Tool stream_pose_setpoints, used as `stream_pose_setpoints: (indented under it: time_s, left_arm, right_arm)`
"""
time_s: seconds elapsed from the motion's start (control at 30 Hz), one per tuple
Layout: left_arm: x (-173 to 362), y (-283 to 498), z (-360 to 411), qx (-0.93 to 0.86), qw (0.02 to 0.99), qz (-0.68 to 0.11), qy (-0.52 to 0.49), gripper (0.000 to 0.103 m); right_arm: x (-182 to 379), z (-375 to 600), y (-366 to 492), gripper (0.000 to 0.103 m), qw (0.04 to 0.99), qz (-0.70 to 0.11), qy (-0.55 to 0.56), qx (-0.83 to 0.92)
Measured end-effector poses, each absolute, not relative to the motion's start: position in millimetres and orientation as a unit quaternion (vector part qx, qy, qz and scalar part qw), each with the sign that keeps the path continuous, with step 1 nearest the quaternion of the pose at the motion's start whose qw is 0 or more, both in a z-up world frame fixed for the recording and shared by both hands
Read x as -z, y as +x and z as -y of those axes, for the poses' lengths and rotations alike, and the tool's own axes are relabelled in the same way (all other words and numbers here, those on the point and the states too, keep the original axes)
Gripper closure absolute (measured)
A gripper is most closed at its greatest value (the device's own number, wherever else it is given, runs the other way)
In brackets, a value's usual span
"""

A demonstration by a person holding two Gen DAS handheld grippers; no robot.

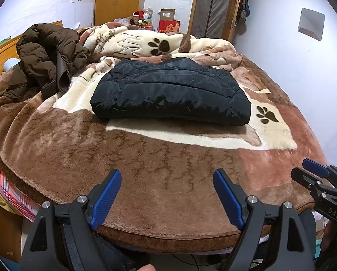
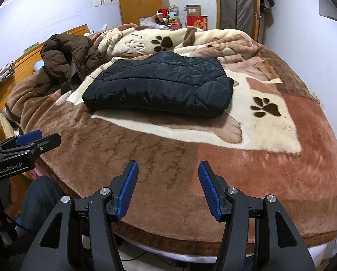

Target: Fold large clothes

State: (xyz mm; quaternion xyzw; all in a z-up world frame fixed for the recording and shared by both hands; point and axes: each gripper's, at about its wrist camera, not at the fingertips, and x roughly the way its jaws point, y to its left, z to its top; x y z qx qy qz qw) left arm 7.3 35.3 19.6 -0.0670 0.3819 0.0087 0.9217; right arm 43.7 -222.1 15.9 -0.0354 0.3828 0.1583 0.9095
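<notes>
Two grippers, left (image 1: 167, 195) and right (image 2: 168, 186), hang with jaws apart and empty over the blanket's (image 1: 146, 158) near edge. Mid-bed lies the folded black jacket (image 1: 170, 91), long axis running left-right, beside a crumpled brown coat (image 1: 46, 56).

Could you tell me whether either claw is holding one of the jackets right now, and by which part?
Nothing is held. The left claw and right claw are both open and empty above the blanket, short of the folded black jacket.
</notes>
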Motion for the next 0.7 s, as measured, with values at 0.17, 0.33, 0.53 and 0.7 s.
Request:
stream_pose_setpoints:
  time_s: [0.17, 0.33, 0.53, 0.7]
  left_arm:
    - [-17.0, 8.1, -33.1, -0.014, 0.921, -0.385, -0.061, 0.018]
    - [-14.8, 9.8, -31.7, -0.018, 0.919, -0.39, -0.057, 0.018]
    - [-11.1, 12.5, -31.1, -0.014, 0.915, -0.398, -0.063, 0.018]
    - [-6.3, 13.1, -30.8, -0.009, 0.913, -0.403, -0.07, 0.018]
  right_arm:
    - [-15.6, 222.5, 43.8, 0.047, 0.909, -0.383, -0.035, -0.158]
    - [-15.9, 221.6, 43.4, 0.047, 0.909, -0.384, -0.036, -0.158]
    - [-11.4, 226.7, 44.4, 0.047, 0.907, -0.387, -0.036, -0.159]
    - [-10.0, 228.5, 46.1, 0.047, 0.907, -0.388, -0.036, -0.159]
